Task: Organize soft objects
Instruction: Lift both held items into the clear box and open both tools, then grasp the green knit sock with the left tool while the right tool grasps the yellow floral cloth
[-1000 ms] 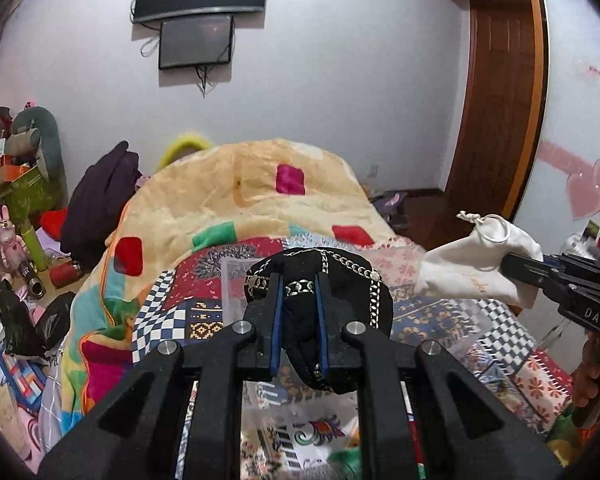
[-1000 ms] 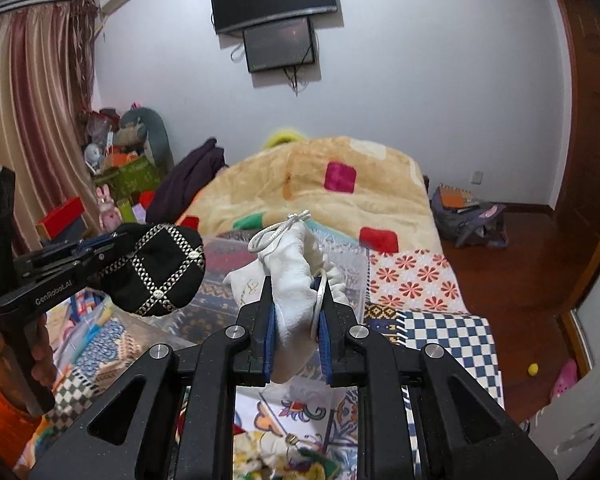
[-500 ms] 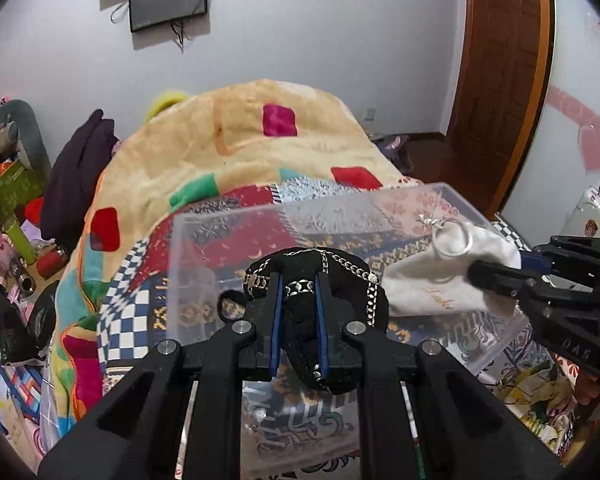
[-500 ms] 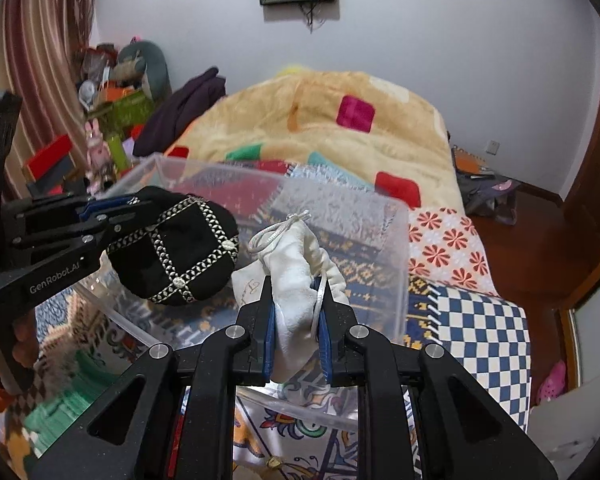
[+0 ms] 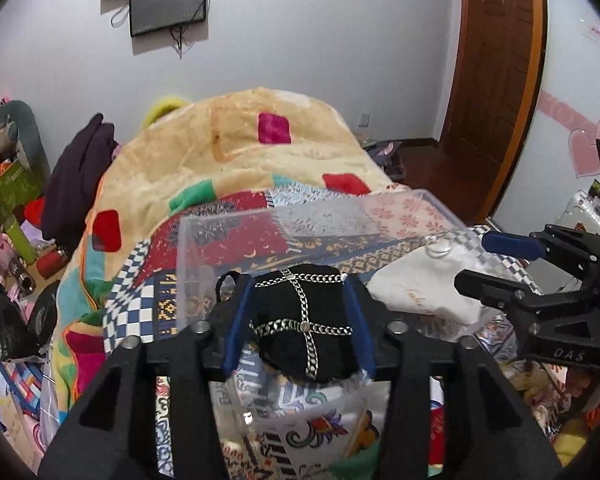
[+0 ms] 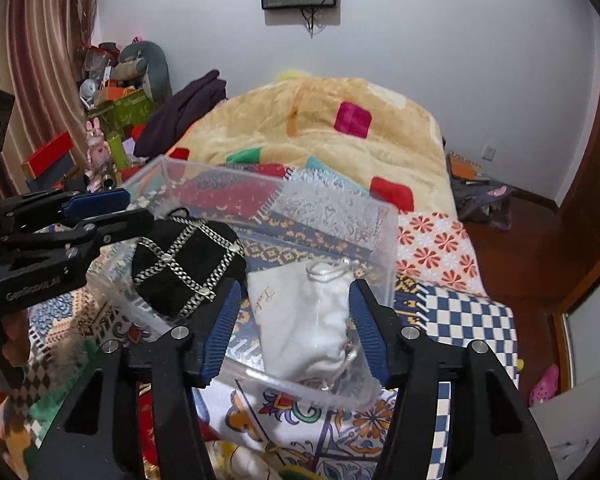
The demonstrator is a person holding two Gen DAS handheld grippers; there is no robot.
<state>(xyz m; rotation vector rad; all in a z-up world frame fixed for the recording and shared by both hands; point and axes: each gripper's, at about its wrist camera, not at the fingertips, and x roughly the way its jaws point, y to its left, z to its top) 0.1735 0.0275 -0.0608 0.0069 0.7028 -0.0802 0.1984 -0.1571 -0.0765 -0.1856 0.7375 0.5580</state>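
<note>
**Releasing Two Soft Pouches into the Clear Bin**

The left gripper stands with its jaws spread wide on either side of the black chain-trimmed pouch. The right gripper is likewise wide, flanking the white drawstring pouch. Both pouches sit inside the clear plastic bin, side by side and touching or nearly so, with the black one on the left. The bin rests on the patterned quilt.

The step in hand appears to be the release and withdrawal.

1. Keep both sets of jaws fully spread while backing out, so that the blue pads do not drag fabric.
2. Withdraw upward and rearward, above the near wall of the bin.
3. Watch the metal ring on the white pouch (and its cord); it may snag a fingertip.
4. Watch the chain trim on the black pouch for the same reason.
5. Avoid nudging the bin, which likely slides easily on bedding.
</note>
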